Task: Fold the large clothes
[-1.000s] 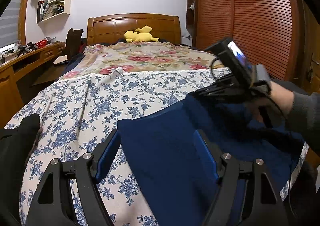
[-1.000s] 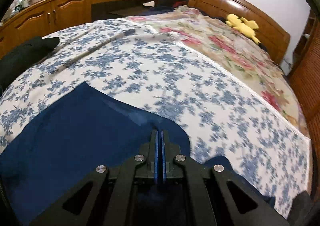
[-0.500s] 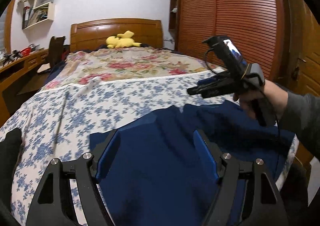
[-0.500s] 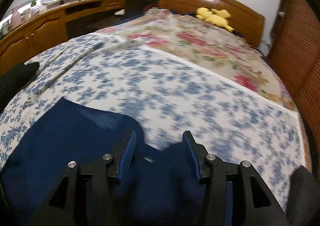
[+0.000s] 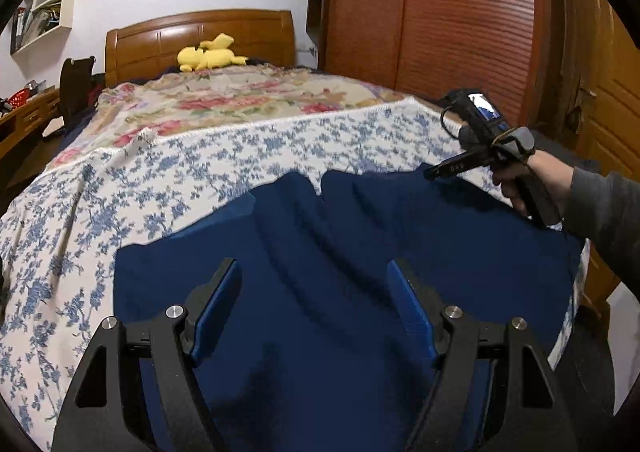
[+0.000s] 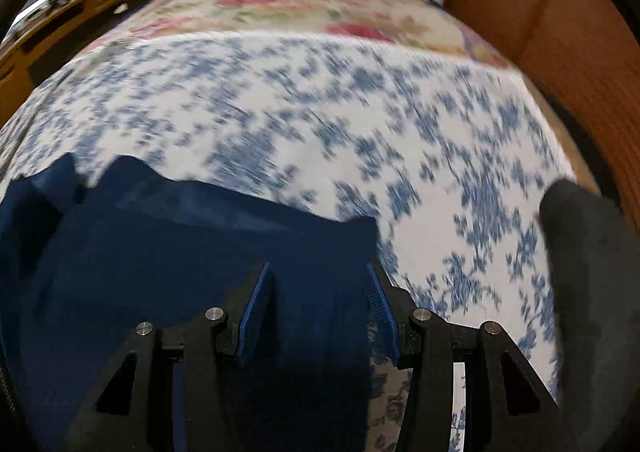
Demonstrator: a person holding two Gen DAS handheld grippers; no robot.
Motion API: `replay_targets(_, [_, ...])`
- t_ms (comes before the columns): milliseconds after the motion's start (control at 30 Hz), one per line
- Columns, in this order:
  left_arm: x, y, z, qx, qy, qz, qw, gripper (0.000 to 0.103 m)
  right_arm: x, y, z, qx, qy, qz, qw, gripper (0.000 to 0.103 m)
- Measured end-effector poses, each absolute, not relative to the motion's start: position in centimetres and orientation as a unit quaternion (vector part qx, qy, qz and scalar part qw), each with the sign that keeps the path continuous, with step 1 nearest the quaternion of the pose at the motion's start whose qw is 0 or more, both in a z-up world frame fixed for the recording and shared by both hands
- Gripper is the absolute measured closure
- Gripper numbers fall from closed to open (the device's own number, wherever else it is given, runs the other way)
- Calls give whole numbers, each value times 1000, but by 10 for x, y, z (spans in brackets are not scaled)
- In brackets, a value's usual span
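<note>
A large dark blue garment (image 5: 360,219) lies spread on the near end of the bed, with soft ridges across its middle and a notch in its far edge. My left gripper (image 5: 312,268) hovers over it, open, with only flat cloth below its blue pads. My right gripper (image 6: 317,270) is also open, above the garment's (image 6: 160,236) right edge. Its left finger is over blue cloth and its right finger over the sheet. In the left wrist view the right gripper (image 5: 434,173), held by a hand in a grey sleeve, sits at the garment's far right corner.
A white sheet with blue flowers (image 5: 200,171) covers the bed, with a floral blanket beyond it. A yellow plush toy (image 5: 208,55) lies by the wooden headboard. A black cloth (image 6: 580,252) sits at the bed's right edge. A wooden wardrobe (image 5: 440,11) stands to the right.
My right gripper opened and let go of the blue cloth, then swung right to the garment's edge. My left gripper shifted right, further over the garment.
</note>
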State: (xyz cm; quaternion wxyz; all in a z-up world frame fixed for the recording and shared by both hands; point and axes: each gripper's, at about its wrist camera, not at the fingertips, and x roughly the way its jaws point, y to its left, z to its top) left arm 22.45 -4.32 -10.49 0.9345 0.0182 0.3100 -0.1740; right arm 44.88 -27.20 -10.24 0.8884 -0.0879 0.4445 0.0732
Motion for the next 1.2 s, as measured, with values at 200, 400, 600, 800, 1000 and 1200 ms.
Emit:
replay_targets(200, [227,-48,-115,27,327,-168,930,27,467,-284,-110,-55,461,60,884,53])
replay_targets(400, [228,-52,-117,34,331,-166,928,27,450,-275,-89,-93,400,78,908,101])
replay_targets(600, [228,-54,-118,37,333,-165,928,27,462,-299,-88,-75,404,-3,912,101])
replay_targets(800, [227,-54,-118,35,334,-163,928,27,447,-291,-75,-95,396,5,913,76])
replay_targets(1000, [227,-54,-118,35,334,-162,928,27,370,-277,-46,-90,366,81,923,52])
replay_targets(1200, [226,-54,-118,37,334,-159,929,27,292,-273,-70,-91,374,150,911,52])
